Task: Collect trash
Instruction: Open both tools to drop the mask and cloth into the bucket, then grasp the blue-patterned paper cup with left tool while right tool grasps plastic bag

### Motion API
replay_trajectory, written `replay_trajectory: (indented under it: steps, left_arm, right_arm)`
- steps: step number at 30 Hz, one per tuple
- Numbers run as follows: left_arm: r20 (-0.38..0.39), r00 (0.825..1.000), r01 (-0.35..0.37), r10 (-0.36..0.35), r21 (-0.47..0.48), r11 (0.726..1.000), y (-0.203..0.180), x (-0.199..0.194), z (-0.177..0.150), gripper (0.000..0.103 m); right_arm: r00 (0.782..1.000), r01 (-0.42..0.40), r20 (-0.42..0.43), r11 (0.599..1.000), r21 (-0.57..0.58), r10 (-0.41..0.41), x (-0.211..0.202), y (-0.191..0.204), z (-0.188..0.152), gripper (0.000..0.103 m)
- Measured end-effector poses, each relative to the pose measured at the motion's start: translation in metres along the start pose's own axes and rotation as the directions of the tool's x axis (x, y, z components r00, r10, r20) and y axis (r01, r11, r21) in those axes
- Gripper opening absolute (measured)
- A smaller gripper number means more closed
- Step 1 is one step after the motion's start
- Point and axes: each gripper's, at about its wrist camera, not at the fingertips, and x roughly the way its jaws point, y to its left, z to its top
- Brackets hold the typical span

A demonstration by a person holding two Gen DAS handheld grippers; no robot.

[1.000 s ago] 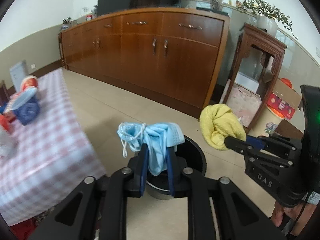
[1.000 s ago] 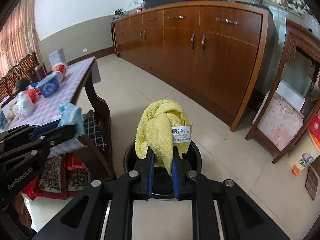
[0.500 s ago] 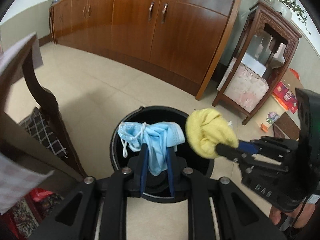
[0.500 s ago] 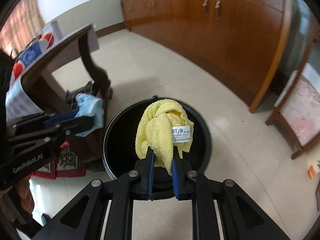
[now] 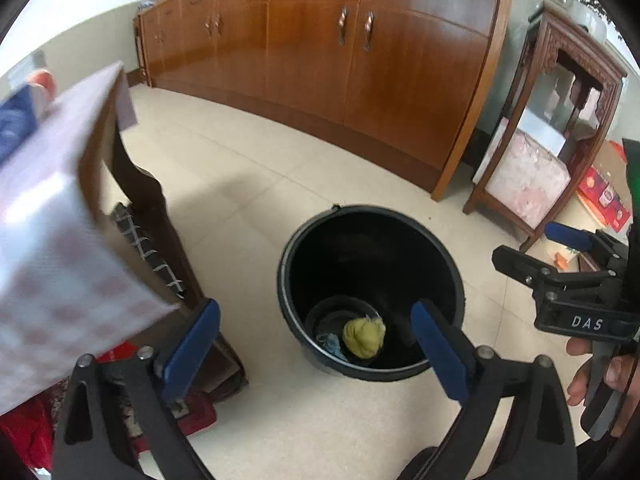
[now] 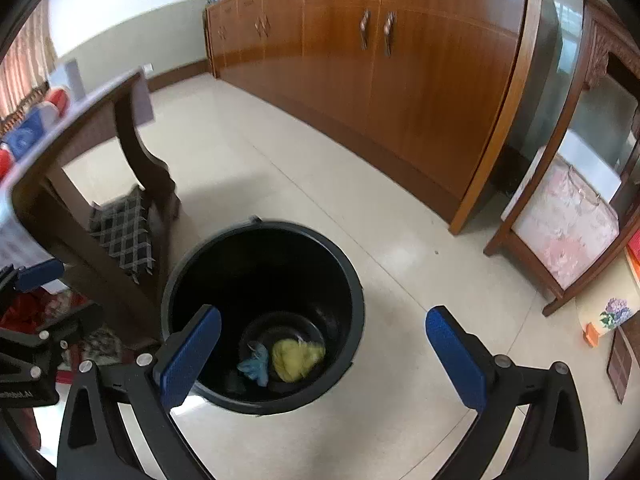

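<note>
A black round bin [image 5: 448, 264] [image 6: 352, 280] stands on the tiled floor. At its bottom lie a crumpled yellow cloth [image 5: 363, 336] [image 6: 296, 359] and a light blue face mask [image 5: 330, 344] [image 6: 254, 366], side by side. My left gripper [image 5: 316, 340] is open and empty above the bin's near rim. My right gripper [image 6: 322, 350] is open and empty above the bin; it also shows at the right of the left wrist view [image 5: 560, 256].
A table with a red-checked cloth [image 5: 48, 248] and dark wooden legs [image 6: 148, 168] stands close on the left, with clutter under it. A long wooden sideboard [image 5: 360, 48] lines the back wall. A carved wooden stand [image 5: 560, 128] is at the right.
Both grippers opened over the bin. The yellow cloth and the blue mask dropped from the jaws to the bin's bottom. Both views have lifted a little.
</note>
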Motion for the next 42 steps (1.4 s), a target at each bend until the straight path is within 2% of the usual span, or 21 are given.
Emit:
replay_trajectory:
  steps: [6,8,12,22,28,32,34,37,40,42]
  left_arm:
    - [0.077,0.996,-0.046,0.048,-0.036,0.998,0.019,-0.064,0.004,0.101]
    - [0.098,0.993,-0.065,0.071,-0.057,0.996,0.029,-0.08,0.004,0.101]
    - [0.152,0.979,-0.118,0.136,-0.12,0.986,0.057,-0.117,0.0,0.102]
    - [0.219,0.932,-0.24,0.29,-0.229,0.943,0.113,-0.176,-0.02,0.102]
    - [0.232,0.91,-0.273,0.343,-0.285,0.919,0.144,-0.201,-0.032,0.102]
    - [0.246,0.9,-0.267,0.361,-0.343,0.901,0.167,-0.217,-0.044,0.102]
    - [0.254,0.891,-0.274,0.377,-0.364,0.89,0.178,-0.226,-0.051,0.102]
    - [0.257,0.87,-0.304,0.42,-0.393,0.868,0.193,-0.236,-0.059,0.102]
    - [0.246,0.829,-0.371,0.502,-0.429,0.824,0.208,-0.246,-0.069,0.102]
    - [0.229,0.821,-0.386,0.523,-0.452,0.804,0.222,-0.249,-0.077,0.102]
  right_arm:
    - [0.994,-0.039,0.106,0.999,-0.007,0.04,-0.06,0.029,0.018,0.103]
    - [0.992,-0.031,0.12,0.999,-0.028,0.034,-0.075,0.041,0.023,0.103]
    - [0.987,-0.069,0.141,0.996,-0.053,0.076,-0.1,0.072,0.03,0.103]
    - [0.968,-0.151,0.173,0.974,-0.168,0.18,-0.125,0.151,0.032,0.103]
    - [0.951,-0.193,0.197,0.953,-0.233,0.24,-0.139,0.195,0.038,0.103]
    - [0.948,-0.199,0.193,0.945,-0.258,0.252,-0.148,0.22,0.04,0.103]
    - [0.951,-0.201,0.183,0.948,-0.248,0.25,-0.15,0.229,0.043,0.103]
    - [0.937,-0.23,0.202,0.938,-0.257,0.285,-0.156,0.244,0.046,0.103]
    - [0.924,-0.256,0.208,0.922,-0.292,0.322,-0.16,0.264,0.046,0.103]
    - [0.915,-0.271,0.208,0.908,-0.319,0.346,-0.161,0.279,0.046,0.103]
